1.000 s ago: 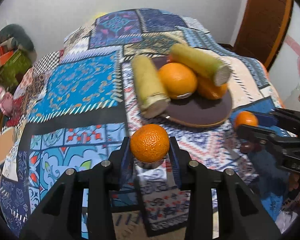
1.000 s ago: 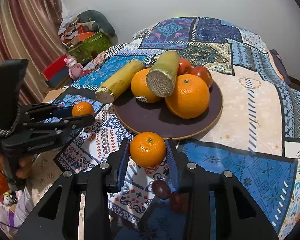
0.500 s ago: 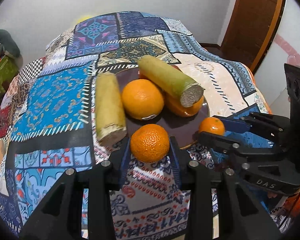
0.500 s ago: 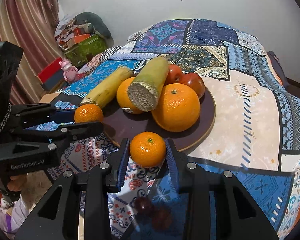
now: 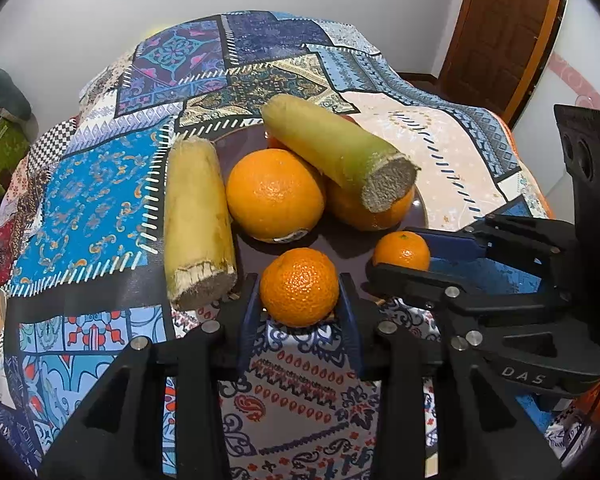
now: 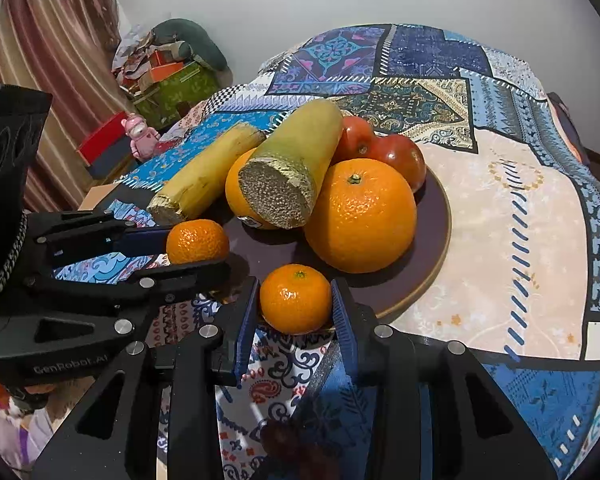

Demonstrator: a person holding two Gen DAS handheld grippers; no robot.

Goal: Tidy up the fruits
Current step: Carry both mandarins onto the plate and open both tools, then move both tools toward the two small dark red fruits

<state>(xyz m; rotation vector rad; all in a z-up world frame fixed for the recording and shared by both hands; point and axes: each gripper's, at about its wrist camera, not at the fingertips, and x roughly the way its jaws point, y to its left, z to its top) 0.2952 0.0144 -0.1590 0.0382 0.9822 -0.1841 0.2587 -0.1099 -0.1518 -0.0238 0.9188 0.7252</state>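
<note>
**Two grippers each hold a mandarin at the edge of a fruit plate**

A round table fills both views, draped in a patchwork cloth of blue, cream and dark panels with printed flowers and stitch-like white dashes. On it sits a dark brown plate with a pale rim. The plate carries two large oranges, two red tomatoes behind them, and two thick yellow-green cut stalks, one lying along the plate's left edge, the other propped across the oranges.

The left gripper pinches a small mandarin between its blue-lined fingers, at the near rim of the plate. The right gripper pinches a second mandarin the same way, also at the near rim. Each gripper appears in the other's camera, reaching in from the side with its fruit just beside the plate's front edge; the two mandarins are near each other but apart.

The room has plain white walls. A dark wooden door stands at the right of the left wrist view. In the right wrist view, a striped reddish curtain hangs at the left, with a heap of boxes and cloth in the corner and a small pink toy figure in front of it. A dark fitting with dangling cables is mounted high on the wall.
</note>
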